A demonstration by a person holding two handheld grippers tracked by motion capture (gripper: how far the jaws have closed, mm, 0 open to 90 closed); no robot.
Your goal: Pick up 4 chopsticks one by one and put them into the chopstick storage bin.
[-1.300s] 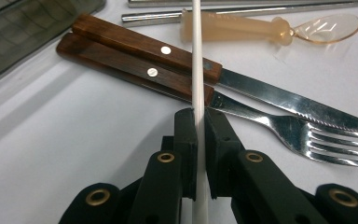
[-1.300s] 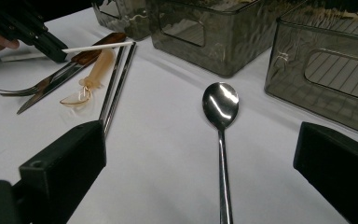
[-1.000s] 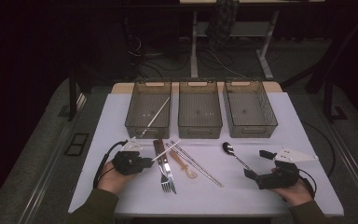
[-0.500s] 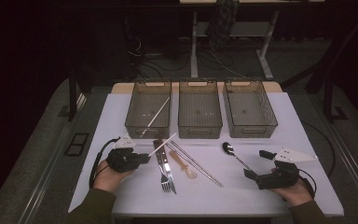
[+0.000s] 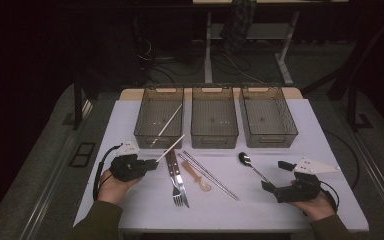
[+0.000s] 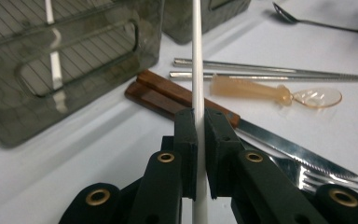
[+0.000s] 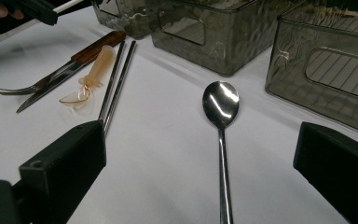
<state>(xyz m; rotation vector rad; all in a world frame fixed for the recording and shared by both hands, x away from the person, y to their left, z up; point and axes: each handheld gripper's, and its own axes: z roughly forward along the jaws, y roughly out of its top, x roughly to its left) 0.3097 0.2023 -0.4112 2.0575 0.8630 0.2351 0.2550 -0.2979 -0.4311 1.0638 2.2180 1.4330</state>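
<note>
The left tool [image 6: 196, 140] pinches a white chopstick [image 6: 196, 56], lifted near the tabletop's left edge before the left bin [image 5: 158, 116], which holds its mate. Next, I judge, it carries it over that rim. The right tool [image 7: 200, 182], jaws spread, frames the spoon [image 7: 220, 105].

White chopstick [image 6: 197, 70] — thin, straight — tilts toward the left basket [image 5: 152, 131].
</note>
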